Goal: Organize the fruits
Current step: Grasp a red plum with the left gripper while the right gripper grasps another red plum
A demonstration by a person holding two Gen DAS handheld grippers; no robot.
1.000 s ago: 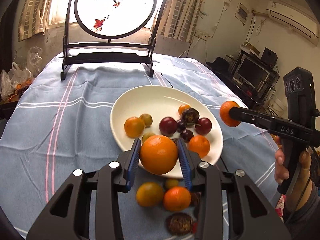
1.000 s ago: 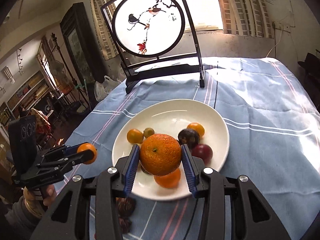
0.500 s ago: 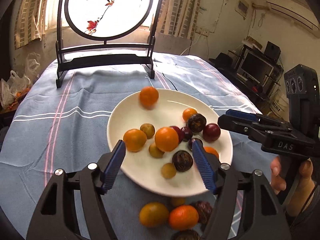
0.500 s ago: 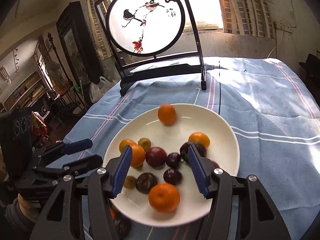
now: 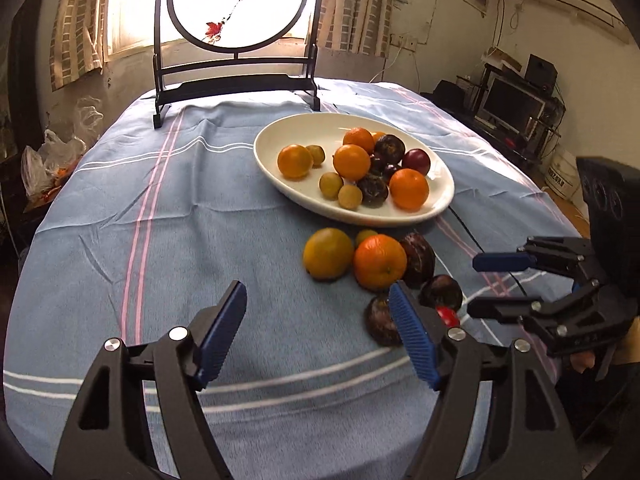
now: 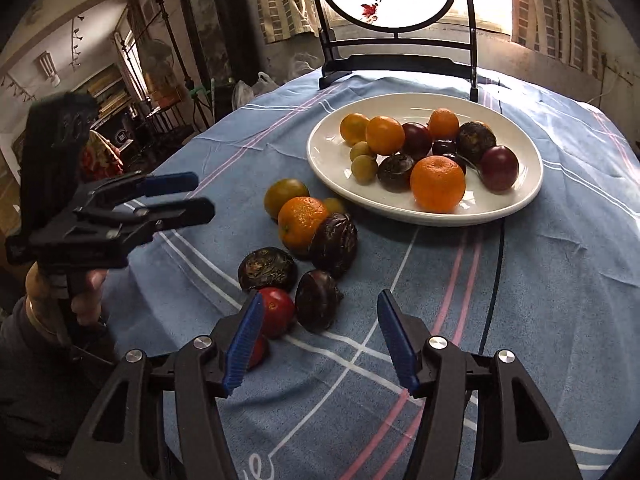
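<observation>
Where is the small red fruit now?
In the right wrist view, the small red fruit lies on the tablecloth, beside the left finger of the right tongs.

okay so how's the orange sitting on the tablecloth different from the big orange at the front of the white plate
The orange on the cloth lies outside the plate, pressed against a dark wrinkled fruit and a yellowish citrus. The plated orange rests in the dish near its front rim, next to dark plums. The cloth one looks slightly deeper orange and shows a stem dimple. Both are round, bright and similar in size.

A bird-painted round screen stands on a striped tablecloth.
</observation>
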